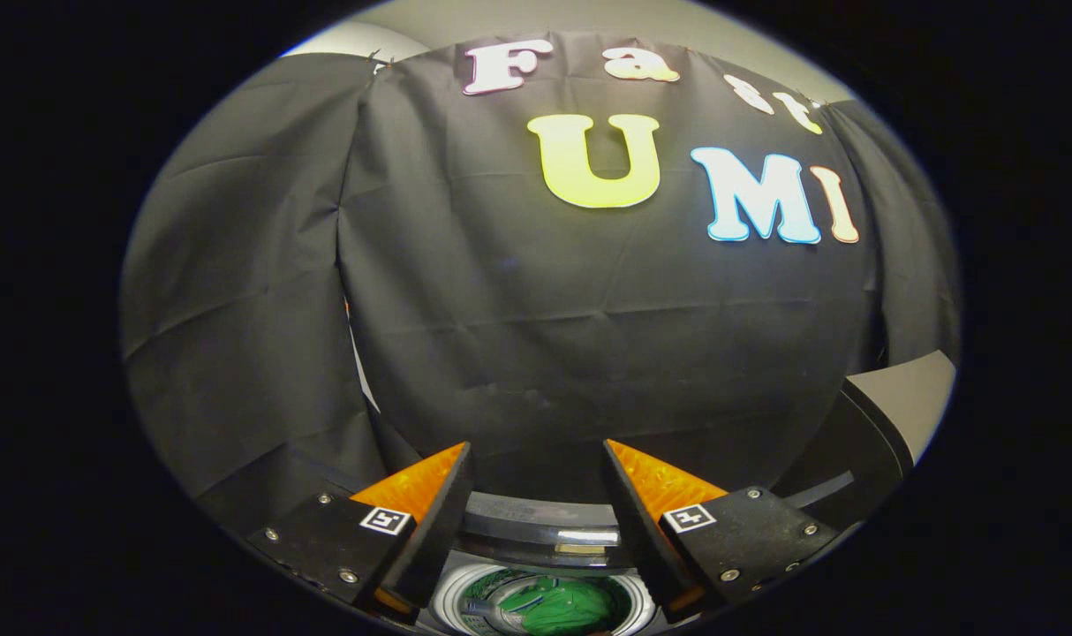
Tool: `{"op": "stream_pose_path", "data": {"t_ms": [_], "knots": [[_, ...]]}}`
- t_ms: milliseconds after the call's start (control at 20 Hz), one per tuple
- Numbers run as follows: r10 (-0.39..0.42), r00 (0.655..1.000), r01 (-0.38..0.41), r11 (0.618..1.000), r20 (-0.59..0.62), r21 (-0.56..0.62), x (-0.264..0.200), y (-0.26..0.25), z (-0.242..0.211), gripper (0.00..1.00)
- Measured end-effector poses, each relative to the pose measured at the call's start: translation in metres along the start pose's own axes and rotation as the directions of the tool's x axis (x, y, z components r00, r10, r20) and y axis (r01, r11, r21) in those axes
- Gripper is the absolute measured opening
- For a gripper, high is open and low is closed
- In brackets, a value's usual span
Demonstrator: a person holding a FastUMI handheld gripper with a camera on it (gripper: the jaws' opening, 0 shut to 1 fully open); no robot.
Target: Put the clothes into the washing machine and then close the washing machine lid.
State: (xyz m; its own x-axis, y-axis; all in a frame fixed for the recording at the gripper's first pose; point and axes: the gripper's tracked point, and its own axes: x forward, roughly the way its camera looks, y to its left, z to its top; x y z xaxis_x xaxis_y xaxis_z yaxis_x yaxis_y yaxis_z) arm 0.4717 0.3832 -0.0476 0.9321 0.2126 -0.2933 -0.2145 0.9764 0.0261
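Gripper view: open, empty gripper [536, 481] above green clothes [567, 608] inside washing machine [536, 530].

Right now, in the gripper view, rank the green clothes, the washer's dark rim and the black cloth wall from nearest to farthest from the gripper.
The gripper hangs with its jaws open, holding nothing.
1. Green clothes: in the washer drum, below and between the jaws.
2. Washer's dark rim: the far edge of the opening, just beyond the clothes.
3. Black cloth wall: well behind the machine.
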Motion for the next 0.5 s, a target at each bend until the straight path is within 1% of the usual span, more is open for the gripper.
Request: {"op": "stream_pose_path", "data": {"t_ms": [500], "knots": [[0.037, 0.999, -0.037, 0.999, 0.027, -0.011, -0.039, 0.011, -0.035, 0.88]]}}
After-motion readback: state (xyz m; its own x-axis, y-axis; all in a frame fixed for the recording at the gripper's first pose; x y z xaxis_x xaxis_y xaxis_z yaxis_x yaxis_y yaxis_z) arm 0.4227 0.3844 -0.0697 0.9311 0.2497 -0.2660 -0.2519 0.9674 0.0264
